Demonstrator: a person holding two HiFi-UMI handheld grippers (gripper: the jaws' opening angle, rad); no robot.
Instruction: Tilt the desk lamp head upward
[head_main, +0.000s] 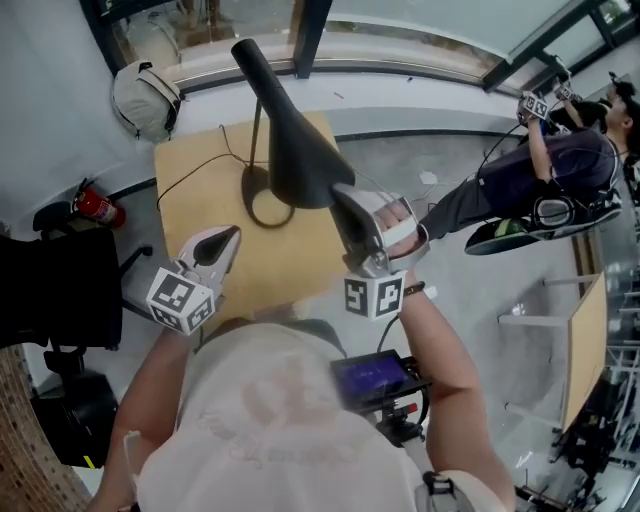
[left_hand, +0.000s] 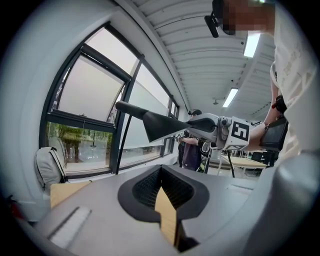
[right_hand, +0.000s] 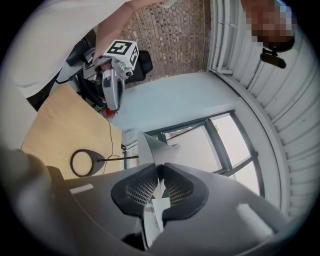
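Observation:
A black desk lamp stands on a small wooden table (head_main: 195, 165), its ring base (head_main: 268, 200) lying flat and its long head (head_main: 290, 140) slanting over the table. My right gripper (head_main: 345, 203) is shut on the wide lower end of the lamp head; in the right gripper view the head's thin edge (right_hand: 150, 147) sits pinched between the pads of the gripper (right_hand: 160, 172), with the base (right_hand: 82, 162) below. My left gripper (head_main: 232, 236) hovers over the table's near edge, shut and empty (left_hand: 161, 172). From its view the lamp head (left_hand: 160, 125) runs level toward the right gripper (left_hand: 202, 124).
A white backpack (head_main: 145, 97) leans by the window behind the table. A red fire extinguisher (head_main: 98, 208) and black equipment (head_main: 50, 290) stand at the left. Another person (head_main: 540, 170) with grippers works at the right, near other tables (head_main: 585, 345).

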